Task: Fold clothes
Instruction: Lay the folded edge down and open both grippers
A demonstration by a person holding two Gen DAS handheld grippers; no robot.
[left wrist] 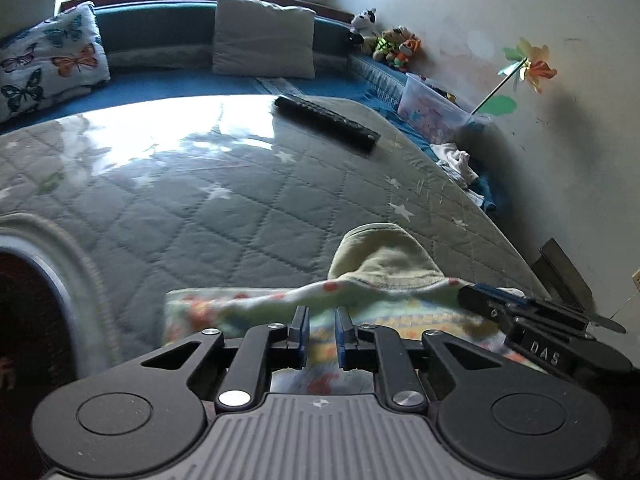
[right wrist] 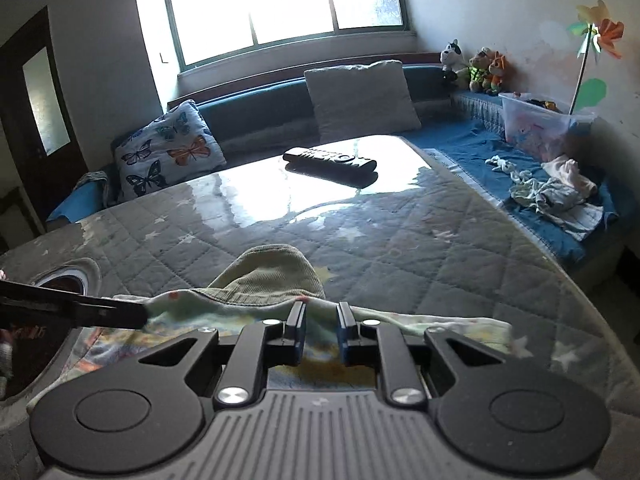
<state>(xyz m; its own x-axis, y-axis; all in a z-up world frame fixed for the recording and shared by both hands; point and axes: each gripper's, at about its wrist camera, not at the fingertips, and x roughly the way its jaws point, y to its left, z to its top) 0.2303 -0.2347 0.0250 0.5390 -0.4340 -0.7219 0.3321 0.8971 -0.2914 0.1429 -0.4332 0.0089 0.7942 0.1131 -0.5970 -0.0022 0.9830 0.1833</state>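
Observation:
A small garment lies at the near edge of the quilted table. It has a pale green ribbed part and a printed part with orange dots. Its near edge is lifted off the table. My left gripper has its jaws narrowed with the printed fabric between the blue pads. My right gripper stands the same way on that edge, further right. Each gripper also shows in the other's view: the right gripper at the cloth's right end, the left gripper at its left end.
A black remote control lies near the far side of the table. A round rimmed opening sits at the near left. Loose clothes and a clear plastic bin rest on the blue couch at right; cushions line the back.

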